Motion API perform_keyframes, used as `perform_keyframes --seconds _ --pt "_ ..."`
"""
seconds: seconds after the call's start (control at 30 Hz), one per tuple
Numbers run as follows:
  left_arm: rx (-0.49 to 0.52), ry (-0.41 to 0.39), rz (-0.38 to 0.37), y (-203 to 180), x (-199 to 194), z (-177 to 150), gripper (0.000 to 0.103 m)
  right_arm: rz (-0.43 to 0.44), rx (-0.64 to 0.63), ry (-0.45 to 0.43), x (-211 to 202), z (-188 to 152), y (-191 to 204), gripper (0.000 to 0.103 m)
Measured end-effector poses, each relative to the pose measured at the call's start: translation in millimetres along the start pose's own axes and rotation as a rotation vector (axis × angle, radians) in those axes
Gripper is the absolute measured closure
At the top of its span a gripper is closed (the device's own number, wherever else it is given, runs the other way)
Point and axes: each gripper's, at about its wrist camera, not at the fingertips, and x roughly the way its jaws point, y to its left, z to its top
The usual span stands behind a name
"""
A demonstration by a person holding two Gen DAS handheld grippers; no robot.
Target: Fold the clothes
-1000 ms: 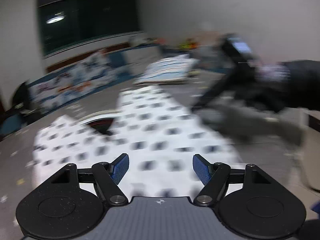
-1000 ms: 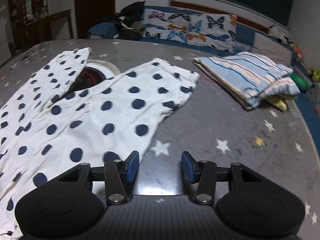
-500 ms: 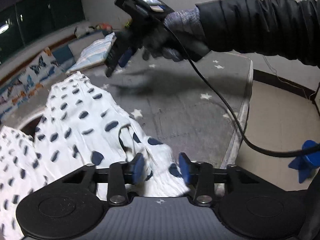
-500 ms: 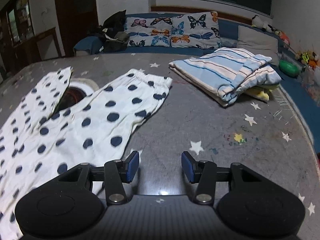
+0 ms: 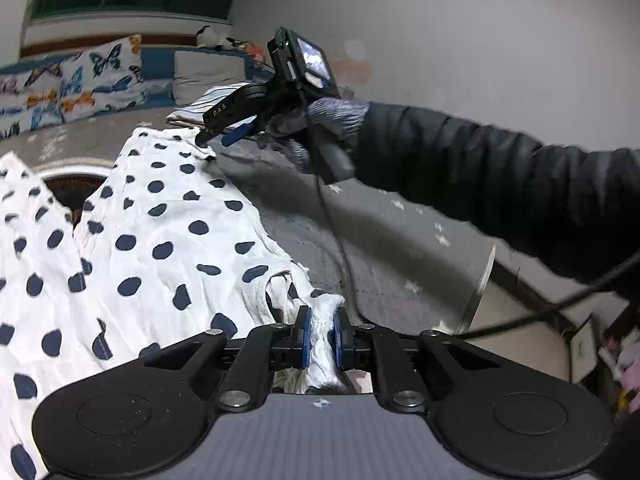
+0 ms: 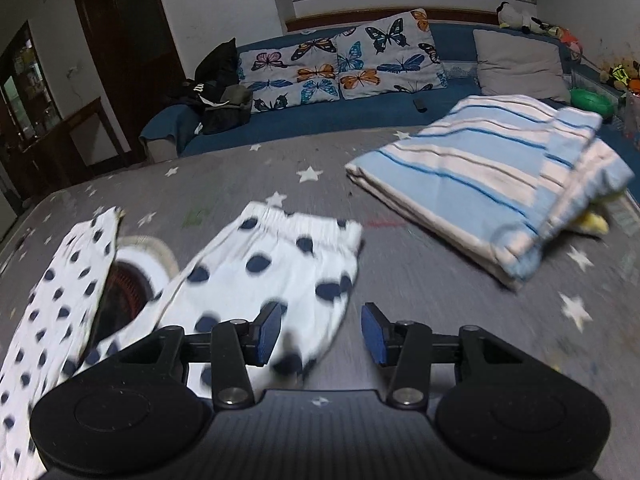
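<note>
Pinching a bunched corner of the polka-dot trousers near the bed's edge, the left gripper has just closed; the right gripper, wide open and empty, nears the far cuff for folding.

Grey star-print surface, perhaps a bed; polka-dot garment; striped bedding.

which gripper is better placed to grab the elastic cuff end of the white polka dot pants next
Right. The right gripper is open near the cuff of the white navy-dotted pants. The left gripper is already shut on bunched fabric at the other end.
</note>
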Motion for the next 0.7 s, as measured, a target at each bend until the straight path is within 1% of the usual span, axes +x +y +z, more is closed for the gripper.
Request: perform_keyframes --seconds 0.13,0.23,0.3,0.33,0.37,0.4,0.47,0.6,0.7 --pt "-0.022 -0.017 -0.003 5.0 -6.0 2.1 0.091 -0.016 0.022 0.007 29.3 17.1 -3.1 0.06" --pt "-0.035 -0.029 -0.005 8.3 -9.7 3.7 0.091 -0.036 0.012 0.008 43.5 23.3 -1.7 0.06" --pt "-0.052 -0.035 -0.005 10.6 -11.0 4.2 0.091 -0.046 0.01 0.008 49.0 26.2 -0.8 0.069" --pt "-0.057 -0.038 -0.005 11.4 -11.6 4.4 0.091 -0.053 0.013 0.006 48.5 27.4 -0.7 0.081" --pt "-0.06 -0.042 -0.004 11.0 -13.2 3.7 0.091 -0.06 0.015 0.005 48.0 28.6 -0.6 0.089" --pt "-0.062 -0.046 -0.003 10.6 -14.7 2.9 0.091 -0.067 0.018 0.004 47.6 29.8 -0.5 0.089" --pt "-0.067 -0.054 -0.001 9.8 -17.8 1.4 0.091 -0.08 0.023 0.001 46.6 32.2 -0.3 0.099" --pt "-0.101 -0.092 0.023 14.5 -36.4 -6.2 0.091 -0.106 0.04 -0.03 35.8 40.7 2.1 0.1" --pt "-0.126 -0.12 0.041 18.1 -50.4 -11.9 0.091 -0.094 0.058 -0.057 20.7 55.7 11.8 0.101"
